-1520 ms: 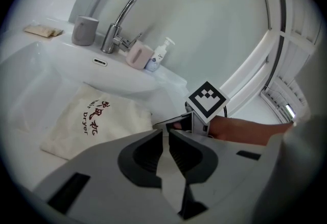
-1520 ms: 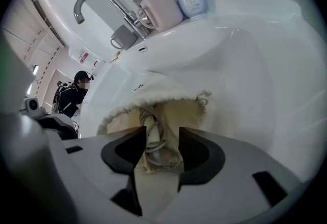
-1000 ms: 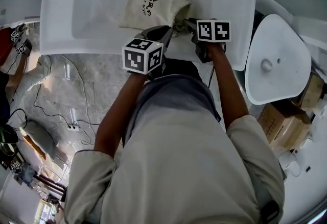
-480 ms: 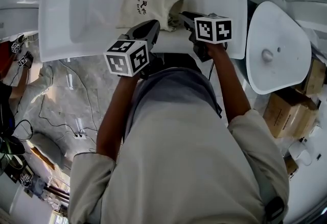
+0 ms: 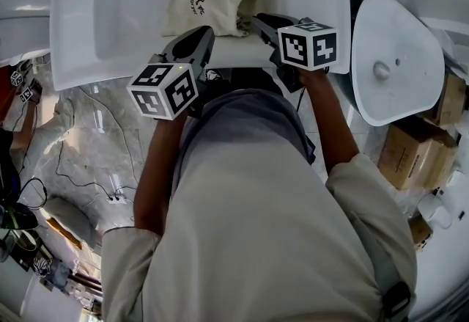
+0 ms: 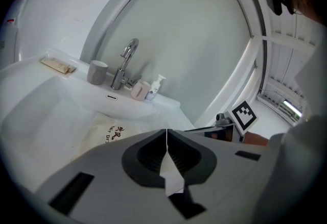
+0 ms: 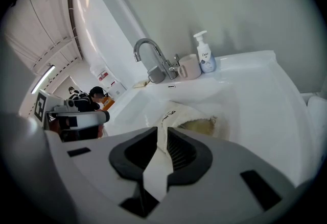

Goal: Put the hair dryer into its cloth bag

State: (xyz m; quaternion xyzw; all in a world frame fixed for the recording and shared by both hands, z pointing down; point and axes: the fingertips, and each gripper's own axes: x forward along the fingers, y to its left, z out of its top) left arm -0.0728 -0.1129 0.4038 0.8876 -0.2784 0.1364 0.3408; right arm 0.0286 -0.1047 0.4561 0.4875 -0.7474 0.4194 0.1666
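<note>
The left gripper [image 6: 166, 132] has its jaws pressed together with nothing between them, and the right gripper [image 7: 163, 130] keeps only a slim gap through which we see pale cloth and white porcelain, so nothing is pinched there either. Both pairs of jaws have just been closing on air. A second ago, in the head view, both sets of tips sat right at the mouth end of the cloth bag [image 5: 207, 6]. Now we find them drawn back toward the person's body and raised, apart from the cloth. The bag itself lies where it lay, on its side in the basin of the sink [image 5: 79, 42], printed face up, below the faucet [image 7: 151, 57]. We see no hair dryer anywhere outside the bag. The bag looks plump, and its mouth [image 7: 202, 125] gapes toward the right gripper with something yellowish just inside, so we judge the dryer is already in it. The retreat reads to us as a release after the stuffing. The opening does not look cinched, so what may remain is drawing it shut.
</note>
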